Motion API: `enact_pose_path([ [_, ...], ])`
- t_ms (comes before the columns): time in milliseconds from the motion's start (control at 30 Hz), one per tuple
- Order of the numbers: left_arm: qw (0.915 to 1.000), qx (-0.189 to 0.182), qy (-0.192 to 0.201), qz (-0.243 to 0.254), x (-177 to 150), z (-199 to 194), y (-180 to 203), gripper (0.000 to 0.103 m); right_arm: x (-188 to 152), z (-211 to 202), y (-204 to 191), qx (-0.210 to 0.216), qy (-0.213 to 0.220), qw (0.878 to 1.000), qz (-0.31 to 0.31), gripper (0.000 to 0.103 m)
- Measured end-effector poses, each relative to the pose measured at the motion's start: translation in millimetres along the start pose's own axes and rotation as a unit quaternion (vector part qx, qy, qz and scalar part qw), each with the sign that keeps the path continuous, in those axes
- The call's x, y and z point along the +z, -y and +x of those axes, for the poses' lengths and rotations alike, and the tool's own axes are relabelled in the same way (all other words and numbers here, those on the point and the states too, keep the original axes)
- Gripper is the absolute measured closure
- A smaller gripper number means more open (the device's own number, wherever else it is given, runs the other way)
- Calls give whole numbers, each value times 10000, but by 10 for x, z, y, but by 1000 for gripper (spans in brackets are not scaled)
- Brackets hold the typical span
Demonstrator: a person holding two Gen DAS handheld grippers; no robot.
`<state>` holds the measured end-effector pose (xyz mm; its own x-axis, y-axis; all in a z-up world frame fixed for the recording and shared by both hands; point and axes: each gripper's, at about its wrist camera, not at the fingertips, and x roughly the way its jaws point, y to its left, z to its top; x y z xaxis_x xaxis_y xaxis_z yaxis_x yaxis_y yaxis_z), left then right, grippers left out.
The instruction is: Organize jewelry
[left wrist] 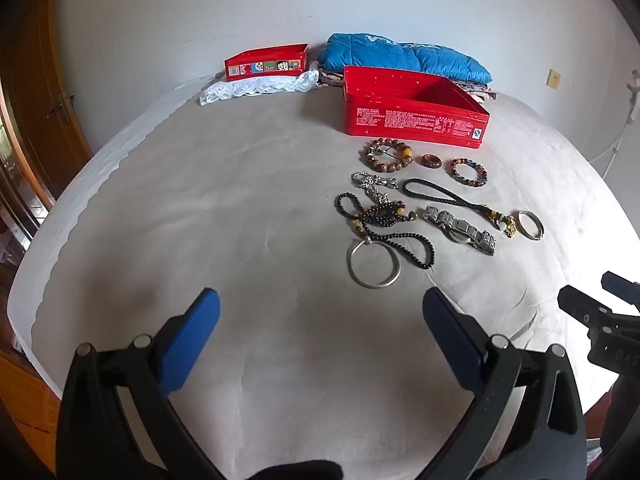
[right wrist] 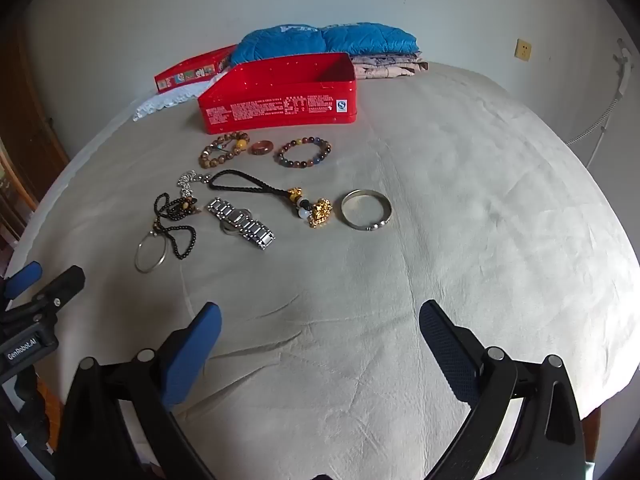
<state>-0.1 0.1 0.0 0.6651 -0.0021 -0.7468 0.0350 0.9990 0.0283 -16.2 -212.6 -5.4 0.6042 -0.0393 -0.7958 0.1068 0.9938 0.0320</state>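
Jewelry lies on a beige bed sheet in front of an open red tin box (left wrist: pixel 416 110) (right wrist: pixel 280 96). There are a wooden bead bracelet (left wrist: pixel 389 155) (right wrist: pixel 224 149), a brown ring (left wrist: pixel 431 161) (right wrist: pixel 262 147), a multicoloured bead bracelet (left wrist: pixel 469 172) (right wrist: pixel 305 153), a black cord with a gold charm (left wrist: pixel 452 200) (right wrist: pixel 272 194), a metal watch (left wrist: pixel 460 229) (right wrist: pixel 242 222), a silver bangle (left wrist: pixel 529 224) (right wrist: pixel 366 210), a thin silver hoop (left wrist: pixel 374 265) (right wrist: pixel 151 254), a black bead necklace (left wrist: pixel 394 226) (right wrist: pixel 176 220) and a silver chain (left wrist: pixel 374 185) (right wrist: pixel 190 182). My left gripper (left wrist: pixel 320 320) and my right gripper (right wrist: pixel 320 328) are open and empty, short of the jewelry.
A second red tin (left wrist: pixel 267 62) (right wrist: pixel 192 70) sits on white lace (left wrist: pixel 256 88) at the back left. Folded blue bedding (left wrist: pixel 404 56) (right wrist: pixel 324 40) lies behind the box against the wall. A wooden door (left wrist: pixel 40 92) stands at the left.
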Motion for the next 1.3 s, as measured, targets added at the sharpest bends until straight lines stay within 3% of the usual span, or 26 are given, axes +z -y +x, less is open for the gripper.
enact_pose_path([
  [1300, 10000, -17, -14, -23, -1, 34, -37, 3, -5, 27, -11, 11, -31, 10000, 13, 4],
])
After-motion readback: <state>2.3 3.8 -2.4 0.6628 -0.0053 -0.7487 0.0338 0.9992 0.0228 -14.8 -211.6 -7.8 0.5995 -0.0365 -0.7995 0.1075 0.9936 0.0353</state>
